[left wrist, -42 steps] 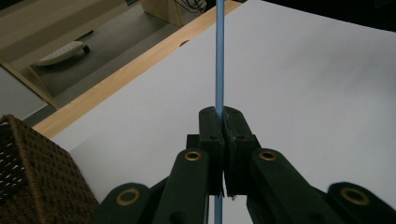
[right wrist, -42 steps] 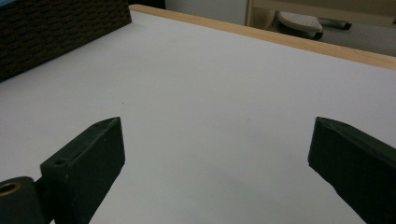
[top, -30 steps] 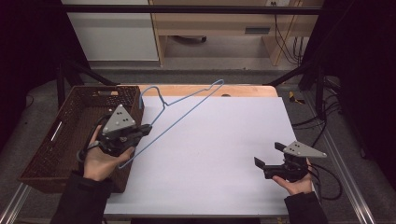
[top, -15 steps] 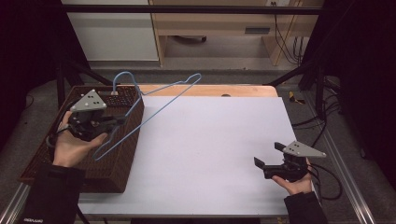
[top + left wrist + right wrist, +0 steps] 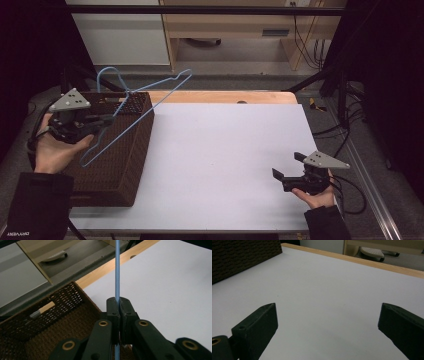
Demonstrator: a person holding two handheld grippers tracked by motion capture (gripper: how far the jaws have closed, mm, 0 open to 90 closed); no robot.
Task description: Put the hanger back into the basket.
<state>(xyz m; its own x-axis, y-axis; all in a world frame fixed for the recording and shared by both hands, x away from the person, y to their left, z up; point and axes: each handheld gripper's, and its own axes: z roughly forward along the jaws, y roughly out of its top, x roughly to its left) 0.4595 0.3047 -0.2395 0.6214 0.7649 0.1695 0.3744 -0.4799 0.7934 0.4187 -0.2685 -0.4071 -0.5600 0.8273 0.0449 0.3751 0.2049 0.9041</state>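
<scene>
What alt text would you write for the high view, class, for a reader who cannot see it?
The left gripper holds a blue wire hanger above a brown wicker basket at the white table's left edge. The right gripper rests open near the right.

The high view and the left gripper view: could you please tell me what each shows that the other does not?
High view alone: the whole blue hanger with its hook, and the right gripper open over the table. Left gripper view alone: the jaws shut on the hanger's wire, and a light tag inside the basket. Shared: hanger, wicker basket, white table, left gripper.
</scene>
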